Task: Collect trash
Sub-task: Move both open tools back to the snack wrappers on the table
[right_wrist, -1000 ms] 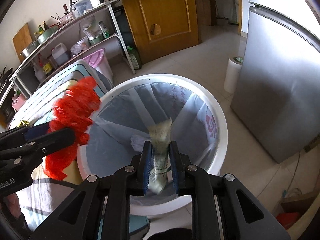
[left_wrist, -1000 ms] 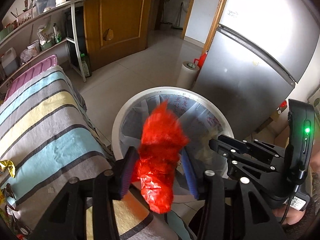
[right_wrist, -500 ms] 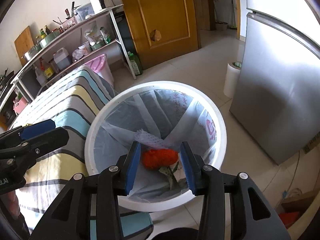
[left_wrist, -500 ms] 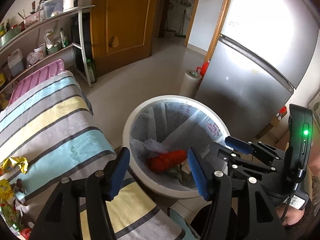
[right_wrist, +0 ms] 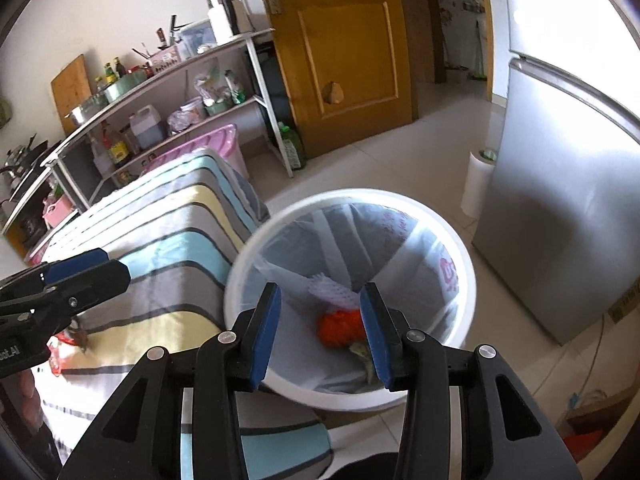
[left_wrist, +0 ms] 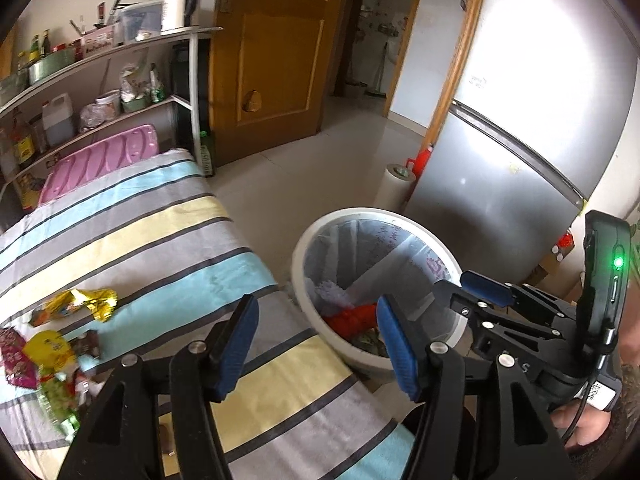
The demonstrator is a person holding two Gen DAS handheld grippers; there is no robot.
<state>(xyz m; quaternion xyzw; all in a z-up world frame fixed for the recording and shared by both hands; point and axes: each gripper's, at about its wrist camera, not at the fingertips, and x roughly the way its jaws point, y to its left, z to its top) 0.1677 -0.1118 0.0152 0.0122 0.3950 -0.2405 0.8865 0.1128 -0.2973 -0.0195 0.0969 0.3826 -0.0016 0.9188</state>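
A white bin (left_wrist: 372,213) (right_wrist: 348,194) lined with a clear bag stands on the floor beside the striped tablecloth (left_wrist: 132,240). Inside it lie a crumpled red bag (left_wrist: 352,318) (right_wrist: 340,326), a white foam net (right_wrist: 332,290) and a greenish wrapper (right_wrist: 360,350). My left gripper (left_wrist: 316,308) is open and empty above the table's corner, near the bin's rim. The right gripper (right_wrist: 321,294) is open and empty above the bin. Several snack wrappers (left_wrist: 80,304) lie on the cloth at the left, a yellow one (left_wrist: 48,350) among them.
A silver fridge (left_wrist: 500,168) stands right behind the bin, with a white paper roll (left_wrist: 394,188) beside it. Shelves with bottles and pots (right_wrist: 160,92) line the far wall. A pink-lidded box (left_wrist: 100,160) sits past the table, near a wooden door (left_wrist: 280,40).
Both grippers opened. The red bag left the left one and the greenish wrapper left the right one; both now lie in the bin. Both hands have pulled up and back from the bin.
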